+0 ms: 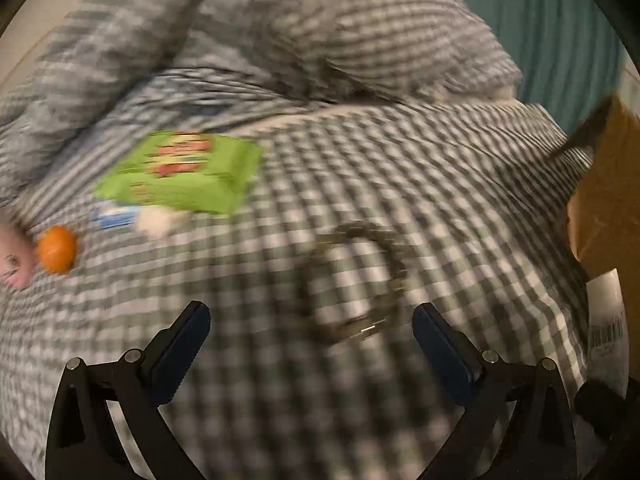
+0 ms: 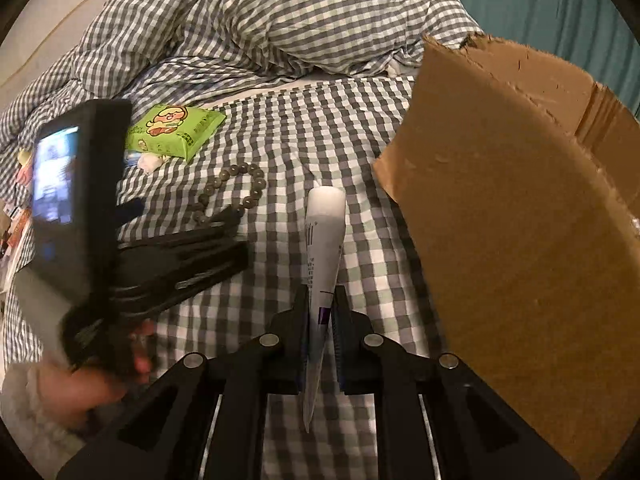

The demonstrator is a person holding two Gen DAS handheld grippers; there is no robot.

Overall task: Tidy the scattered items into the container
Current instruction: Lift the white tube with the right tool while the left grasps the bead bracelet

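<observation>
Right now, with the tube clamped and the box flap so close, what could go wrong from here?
1. The right gripper pinches the white tube near its flat crimped end, so the long free end could swing or slip on the way over.
2. The cardboard box flap stands tall beside the tube; the tube tip might catch it.
3. The left gripper, jaws open, is over the bead bracelet in a blurred view; a hurried grab may miss or snag the checked sheet.

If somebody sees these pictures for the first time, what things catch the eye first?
The white tube stands out first, clamped in the right tool above the checked bedsheet, beside the big cardboard box on the right. Next come the bright green packet further back and the bead bracelet, which lies before the open left tool.
</observation>
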